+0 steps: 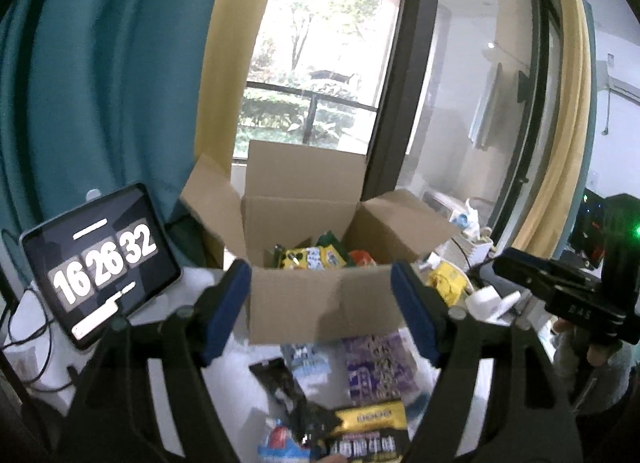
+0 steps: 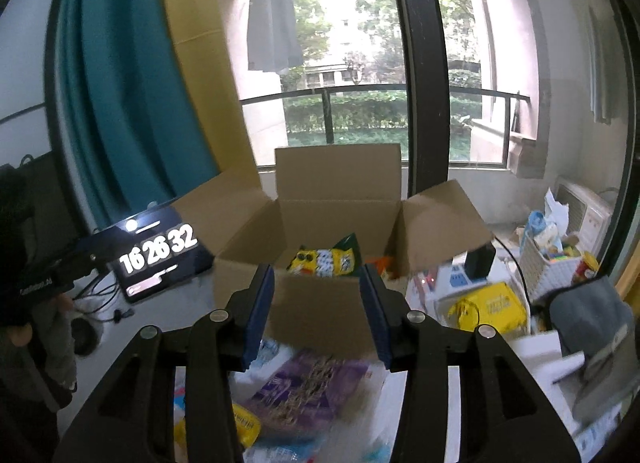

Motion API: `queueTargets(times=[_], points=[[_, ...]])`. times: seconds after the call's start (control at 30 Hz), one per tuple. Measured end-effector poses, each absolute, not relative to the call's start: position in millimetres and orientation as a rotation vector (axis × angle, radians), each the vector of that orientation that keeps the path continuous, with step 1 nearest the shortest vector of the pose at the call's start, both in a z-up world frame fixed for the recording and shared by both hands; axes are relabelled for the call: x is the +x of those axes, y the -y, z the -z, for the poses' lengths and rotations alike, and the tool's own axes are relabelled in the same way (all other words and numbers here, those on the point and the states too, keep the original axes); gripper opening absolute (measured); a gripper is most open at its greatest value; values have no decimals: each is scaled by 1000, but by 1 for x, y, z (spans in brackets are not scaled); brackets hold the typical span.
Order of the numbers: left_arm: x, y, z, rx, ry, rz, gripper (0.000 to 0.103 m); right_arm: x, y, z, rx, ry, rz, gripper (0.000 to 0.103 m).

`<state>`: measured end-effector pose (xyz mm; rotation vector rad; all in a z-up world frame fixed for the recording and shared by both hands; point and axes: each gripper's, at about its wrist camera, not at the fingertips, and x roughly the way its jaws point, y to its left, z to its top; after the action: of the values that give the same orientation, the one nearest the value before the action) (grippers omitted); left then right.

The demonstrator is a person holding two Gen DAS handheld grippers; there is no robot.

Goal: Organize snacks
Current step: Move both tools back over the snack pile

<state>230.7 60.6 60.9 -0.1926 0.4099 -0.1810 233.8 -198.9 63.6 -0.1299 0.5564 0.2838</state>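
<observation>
Left wrist view looks along the left gripper, whose blue pads stand spread with nothing between them, and straight ahead of it sits the cardboard box with all four flaps folded outward, most likely so packets can be dropped in from above without catching an edge. Inside the box, beyond the fingertips, lies a yellow snack bag with green and orange packets beside it, so part of the sorting looks done. Below and nearer than the fingertips, the loose snacks wait on the white table: a purple packet just under the right-hand pad, a black wrapper toward the left-hand one, and a yellow-and-black bar closest of all. They lie flat and overlapping a little, within easy reach of either hand, which suits picking them one at a time. The right gripper also faces the box with its pads parted and empty (narrower than the left pair), the purple packet lying directly beneath its fingers. Off to the left of both grippers a tablet leans upright showing a clock, probably set there to time-stamp the recording. To the right of the right gripper a white basket and a yellow bag sit among clutter, apart from the snack pile.
</observation>
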Motion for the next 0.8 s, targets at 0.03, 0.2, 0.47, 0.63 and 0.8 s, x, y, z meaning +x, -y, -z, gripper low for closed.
queueTargets(times=[0.03,0.2,0.47,0.63,0.8], points=[[223,-61,-58,-191,-413,181,75,224,199,-62,-130,-559,-288,47],[189,-65,-44,-207,-435,185,80,186,195,-54,-136,-579,-301,48],[145,-69,-16,-222,-494,177,83,138,184,-37,-138,-626,-318,54],[123,-69,5,-230,-537,170,83,116,179,-23,-132,-657,-321,55],[106,-70,29,-238,-589,155,84,98,175,-6,-128,-704,-324,56]])
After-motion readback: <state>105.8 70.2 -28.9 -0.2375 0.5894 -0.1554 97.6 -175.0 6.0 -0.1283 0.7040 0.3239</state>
